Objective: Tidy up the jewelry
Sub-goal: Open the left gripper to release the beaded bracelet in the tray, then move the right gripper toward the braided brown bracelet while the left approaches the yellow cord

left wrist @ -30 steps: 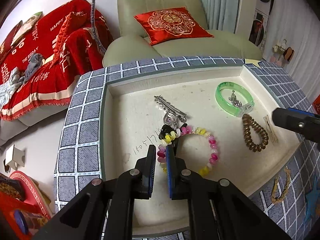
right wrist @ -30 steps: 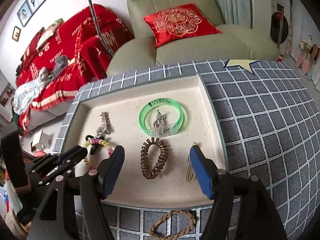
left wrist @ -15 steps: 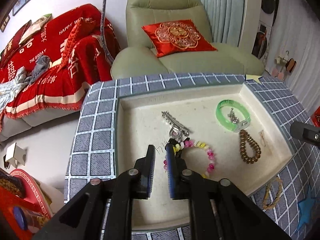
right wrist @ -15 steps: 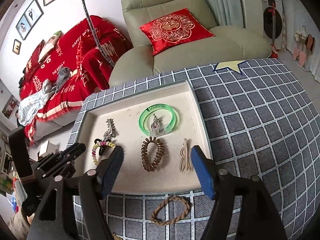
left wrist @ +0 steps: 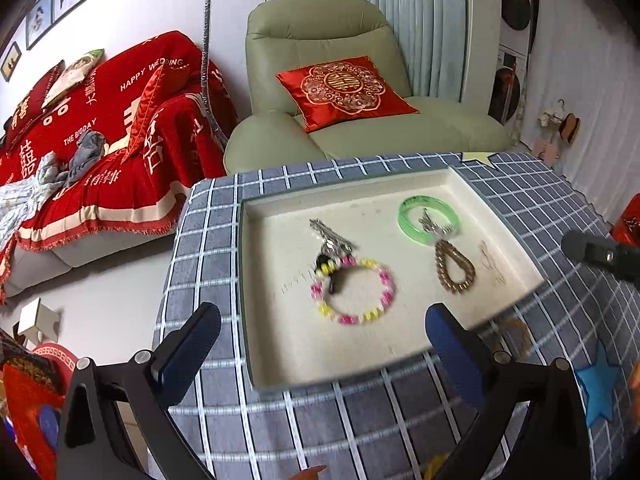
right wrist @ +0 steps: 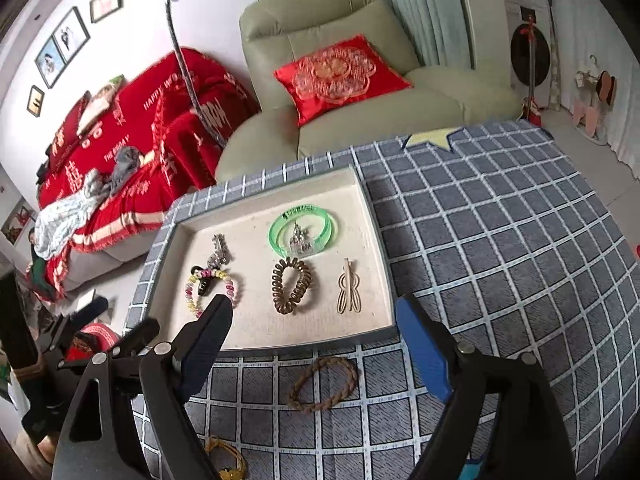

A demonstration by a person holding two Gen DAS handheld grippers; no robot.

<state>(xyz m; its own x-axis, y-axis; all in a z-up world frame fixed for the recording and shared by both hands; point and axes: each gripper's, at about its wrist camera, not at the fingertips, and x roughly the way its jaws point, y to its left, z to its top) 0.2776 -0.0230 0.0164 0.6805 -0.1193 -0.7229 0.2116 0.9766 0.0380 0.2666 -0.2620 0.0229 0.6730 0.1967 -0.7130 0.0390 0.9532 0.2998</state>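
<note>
A shallow cream felt-lined tray (right wrist: 372,216) sits on the grey checked tablecloth (right wrist: 500,240); inside lie a pastel beaded bracelet (left wrist: 352,292), a translucent green bangle (right wrist: 304,230), a brown spiral hair tie (right wrist: 292,286) and a beige hair clip (right wrist: 349,286); a braided brown cord loop (right wrist: 323,383) lies outside, just before the tray's near rim; the left gripper (left wrist: 320,344) and right gripper (right wrist: 312,344) are both opening, nothing between their jaws.

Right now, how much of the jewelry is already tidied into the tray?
Most of it: the beaded bracelet, green bangle, coil hair tie and hair clip lie in the tray. Both grippers are opening, empty. The braided bracelet lies outside on the tablecloth.
</note>
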